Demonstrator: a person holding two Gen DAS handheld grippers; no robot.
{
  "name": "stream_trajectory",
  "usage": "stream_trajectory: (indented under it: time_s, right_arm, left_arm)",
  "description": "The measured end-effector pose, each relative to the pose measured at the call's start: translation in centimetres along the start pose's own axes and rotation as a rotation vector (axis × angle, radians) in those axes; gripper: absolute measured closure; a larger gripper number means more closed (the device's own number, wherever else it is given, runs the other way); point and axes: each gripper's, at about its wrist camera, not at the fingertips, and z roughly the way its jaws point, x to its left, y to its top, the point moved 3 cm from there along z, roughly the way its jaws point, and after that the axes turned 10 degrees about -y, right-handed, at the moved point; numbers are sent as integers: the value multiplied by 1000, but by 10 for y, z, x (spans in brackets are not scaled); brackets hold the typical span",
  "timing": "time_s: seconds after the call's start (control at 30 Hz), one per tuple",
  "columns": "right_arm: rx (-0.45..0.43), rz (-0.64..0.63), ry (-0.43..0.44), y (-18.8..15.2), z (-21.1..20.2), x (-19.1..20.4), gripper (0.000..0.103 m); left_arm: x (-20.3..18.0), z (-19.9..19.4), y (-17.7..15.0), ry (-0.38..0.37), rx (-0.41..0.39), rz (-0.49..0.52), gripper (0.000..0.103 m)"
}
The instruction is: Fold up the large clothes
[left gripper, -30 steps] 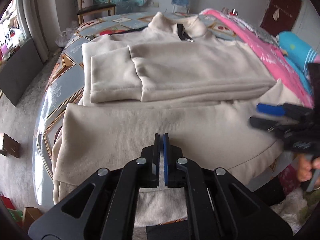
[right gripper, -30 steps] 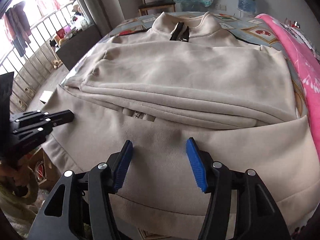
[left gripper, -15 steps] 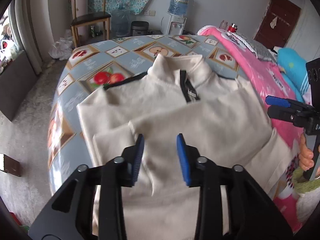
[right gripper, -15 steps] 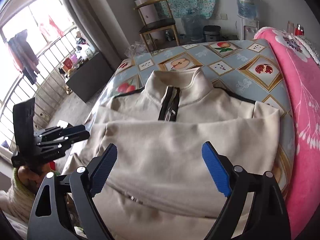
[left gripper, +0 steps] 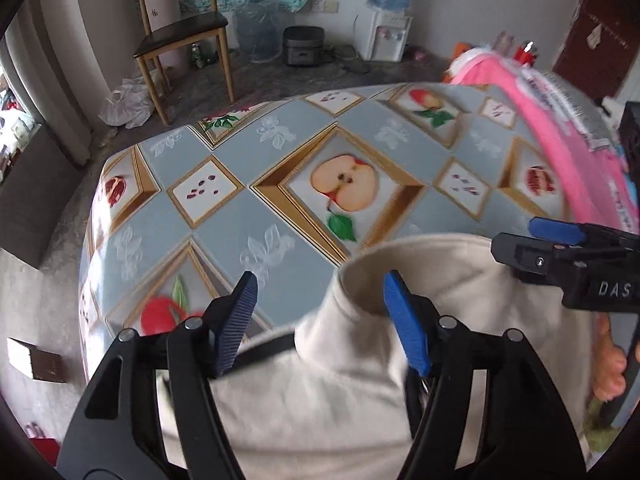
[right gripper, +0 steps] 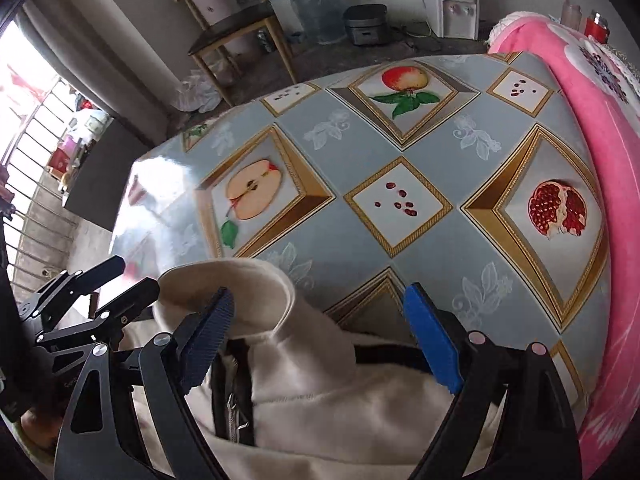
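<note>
The cream sweatshirt lies flat on the desk, under both grippers, its stand-up collar reaching just ahead of their fingertips. In the left wrist view the left gripper hangs over the garment's left shoulder with its blue pads spread; its jaws have just been opening, and nothing is clamped between them, only the collar's edge and fruit-printed cloth showing through the gap. The right gripper stands wide apart as well, released, over the right shoulder; its left pad sits in front of the collar and the dark zipper runs down just below that pad, with no cloth pinched. Each gripper appears at the side of the other's view, near and level with it, held by a hand. Beyond the fingertips the desk's covering is bare, with a pink blanket to the right. Farther ahead stand a wooden chair and a water dispenser.
</note>
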Motion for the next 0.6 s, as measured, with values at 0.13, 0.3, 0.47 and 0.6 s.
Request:
stream_trajectory:
  time_s: [0.13, 0.3, 0.47, 0.6]
  right_arm:
    - [79, -43, -71, 5, 30, 3, 23]
    - [117, -100, -48, -17, 23, -1, 41]
    - [109, -159, -25, -47, -2, -5, 67]
    - [86, -210, -24, -75, -19, -3, 87]
  left_arm:
    - [4, 31, 5, 40, 69, -2, 54]
    - [-5, 24, -15, -5, 100, 35, 67]
    - [-18, -2, -43, -36, 98, 115, 67]
    - [-24, -15, -68, -44, 96, 166, 67]
